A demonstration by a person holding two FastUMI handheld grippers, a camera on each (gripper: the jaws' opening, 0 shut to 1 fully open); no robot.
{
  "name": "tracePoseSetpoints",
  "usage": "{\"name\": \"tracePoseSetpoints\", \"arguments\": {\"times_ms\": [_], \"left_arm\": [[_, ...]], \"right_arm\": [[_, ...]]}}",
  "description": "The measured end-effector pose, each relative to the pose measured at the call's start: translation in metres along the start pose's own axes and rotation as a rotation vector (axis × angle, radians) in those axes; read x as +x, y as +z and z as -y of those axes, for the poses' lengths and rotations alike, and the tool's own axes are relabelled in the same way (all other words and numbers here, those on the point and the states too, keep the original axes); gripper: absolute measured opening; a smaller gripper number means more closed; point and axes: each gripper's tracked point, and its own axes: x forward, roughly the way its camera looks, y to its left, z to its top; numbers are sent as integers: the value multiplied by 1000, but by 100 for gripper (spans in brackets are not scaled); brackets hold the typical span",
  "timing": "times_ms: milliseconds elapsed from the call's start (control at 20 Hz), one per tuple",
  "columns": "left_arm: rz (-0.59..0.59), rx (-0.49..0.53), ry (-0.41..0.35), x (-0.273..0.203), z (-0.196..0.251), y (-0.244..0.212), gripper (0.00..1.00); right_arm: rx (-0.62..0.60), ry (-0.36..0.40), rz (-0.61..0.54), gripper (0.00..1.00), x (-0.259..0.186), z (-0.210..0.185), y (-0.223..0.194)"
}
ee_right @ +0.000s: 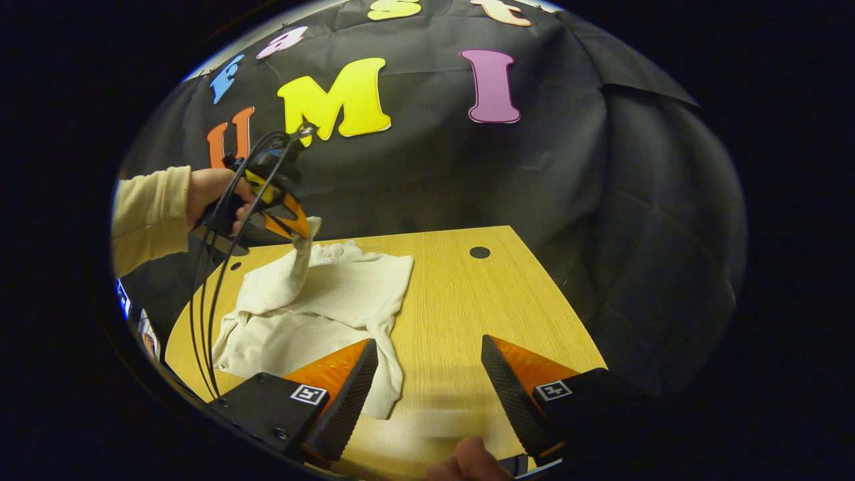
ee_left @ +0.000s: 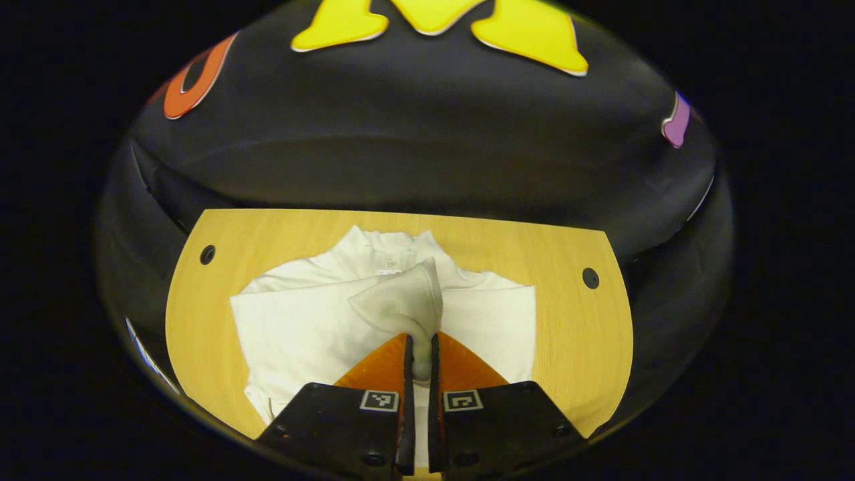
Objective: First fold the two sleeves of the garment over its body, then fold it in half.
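Observation:
A white long-sleeved garment lies on the wooden table, collar toward the far edge. My left gripper is shut on the cuff of one sleeve, which it holds raised over the body. In the right gripper view, that gripper hangs above the garment with the sleeve stretched up to it. The other sleeve trails toward the near edge. My right gripper stands open over bare table just right of that sleeve, with nothing between its fingers.
A hand in a cream sleeve holds the left gripper, and black cables hang from it past the table's left edge. The tabletop has small round holes near its far corners. Bare wood lies right of the garment. A fingertip shows at the bottom.

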Motion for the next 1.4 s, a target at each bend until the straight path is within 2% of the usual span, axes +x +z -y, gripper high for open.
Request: {"name": "tracePoseSetpoints", "arguments": {"times_ms": [150, 200, 250, 350, 450, 550, 650, 750, 850, 900, 1050, 1250, 1400], "left_arm": [[-35, 42, -9, 23, 32, 4, 11], [-47, 43, -10, 27, 38, 5, 11], [-66, 49, -14, 32, 44, 8, 12], [-87, 56, -16, 37, 49, 16, 14], [-89, 47, -47, 54, 71, -15, 16], [-88, 44, -70, 40, 79, 7, 23], [-56, 52, -86, 36, 88, 9, 45], [-42, 52, -108, 24, 96, 9, 56], [8, 61, -117, 8, 95, 16, 56], [43, 74, -113, -1, 91, 22, 78], [185, 106, -88, -41, 65, 41, 99], [343, 92, -88, -104, 22, 48, 98], [495, 107, -25, -155, -32, 49, 99]], "right_arm": [[-30, -14, 45, 97, -9, 10, 7], [-39, -15, 69, 93, -13, 12, 10], [-52, -19, 116, 97, -19, 13, 19], [-60, -12, 183, 96, -30, 11, 34], [-65, -3, 237, 97, -41, 5, 47], [-83, -8, 270, 97, -47, 1, 54], [-102, -23, 286, 97, -53, -2, 57], [-111, -27, 300, 97, -60, -8, 59], [-113, -27, 328, 96, -69, -13, 65], [-116, -28, 344, 97, -73, -16, 68], [-157, -23, 389, 96, -85, -35, 77], [-204, -19, 434, 95, -95, -60, 91], [-229, -22, 469, 94, -98, -80, 103]]}}
